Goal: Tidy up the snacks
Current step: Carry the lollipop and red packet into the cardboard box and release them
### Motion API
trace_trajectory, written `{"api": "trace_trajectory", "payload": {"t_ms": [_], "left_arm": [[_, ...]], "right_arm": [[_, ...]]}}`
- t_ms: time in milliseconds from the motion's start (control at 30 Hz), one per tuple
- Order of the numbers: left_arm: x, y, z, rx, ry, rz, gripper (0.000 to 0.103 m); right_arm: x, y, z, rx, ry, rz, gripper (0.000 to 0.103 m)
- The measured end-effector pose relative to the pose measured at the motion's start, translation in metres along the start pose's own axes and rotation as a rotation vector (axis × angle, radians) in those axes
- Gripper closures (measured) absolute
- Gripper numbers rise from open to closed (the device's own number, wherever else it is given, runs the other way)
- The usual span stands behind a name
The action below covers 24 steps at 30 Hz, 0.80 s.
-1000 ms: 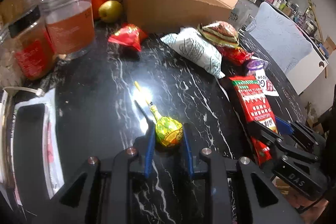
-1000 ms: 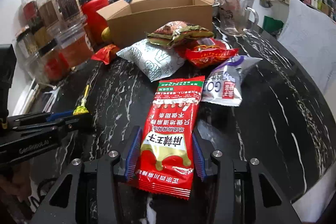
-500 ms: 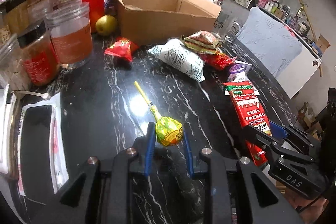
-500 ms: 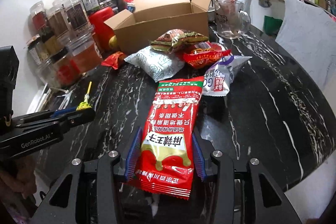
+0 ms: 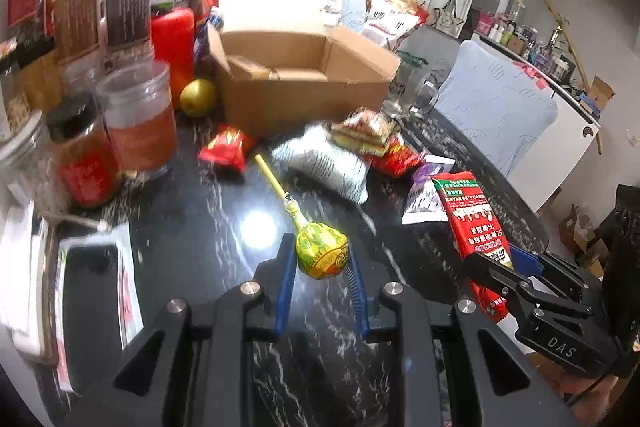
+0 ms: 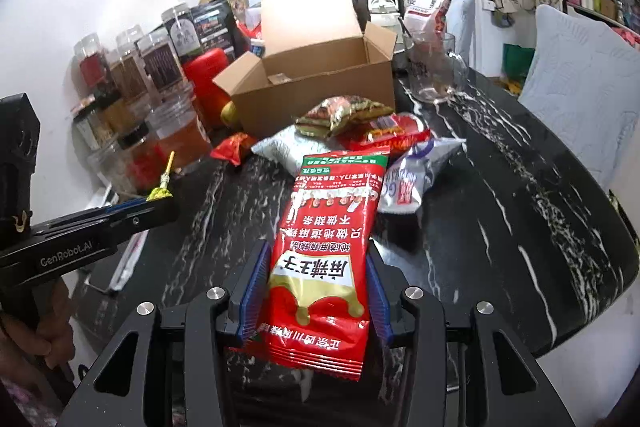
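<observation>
Black marble-veined tabletop (image 5: pixel 192 227), cluttered. Left gripper (image 5: pixel 322 259) pinching a lollipop (image 5: pixel 320 255), stick pointing ahead. Right gripper (image 6: pixel 316 291) clamped on a long red snack packet (image 6: pixel 328 239). Ahead of both: loose snack bags (image 6: pixel 360 131), open cardboard box (image 6: pixel 320 83); left, jars (image 5: pixel 136 115).

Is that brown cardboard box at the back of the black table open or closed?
Open. The brown cardboard box has its flaps folded outward and one standing up behind, so its inside walls and floor show.
</observation>
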<state>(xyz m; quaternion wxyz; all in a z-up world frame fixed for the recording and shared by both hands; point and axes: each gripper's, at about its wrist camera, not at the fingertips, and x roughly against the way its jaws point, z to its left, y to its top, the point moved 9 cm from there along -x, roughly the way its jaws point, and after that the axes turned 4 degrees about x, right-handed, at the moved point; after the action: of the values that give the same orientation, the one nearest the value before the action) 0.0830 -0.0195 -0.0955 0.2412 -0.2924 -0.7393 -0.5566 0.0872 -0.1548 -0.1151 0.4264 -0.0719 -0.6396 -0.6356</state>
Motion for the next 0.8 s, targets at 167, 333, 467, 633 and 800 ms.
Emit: {"api": "trace_trajectory", "payload": {"t_ms": [167, 333, 467, 633, 800], "left_arm": [[0.0, 0.028, -0.003, -0.014, -0.007, -0.033, 0.078], [-0.004, 0.058, -0.007, -0.023, -0.013, -0.074, 0.078], [-0.009, 0.083, -0.012, -0.023, -0.04, -0.099, 0.078], [-0.013, 0.114, -0.018, -0.04, -0.055, -0.145, 0.078], [-0.021, 0.145, -0.021, -0.052, -0.055, -0.178, 0.078]], "right_arm": [[0.003, 0.025, -0.004, 0.017, 0.001, -0.031, 0.058], [0.002, 0.056, -0.009, 0.042, -0.006, -0.074, 0.058], [0.0, 0.082, -0.012, 0.061, -0.012, -0.114, 0.058], [-0.008, 0.11, -0.017, 0.067, 0.004, -0.142, 0.058], [-0.019, 0.139, -0.02, 0.082, 0.018, -0.16, 0.058]]}}
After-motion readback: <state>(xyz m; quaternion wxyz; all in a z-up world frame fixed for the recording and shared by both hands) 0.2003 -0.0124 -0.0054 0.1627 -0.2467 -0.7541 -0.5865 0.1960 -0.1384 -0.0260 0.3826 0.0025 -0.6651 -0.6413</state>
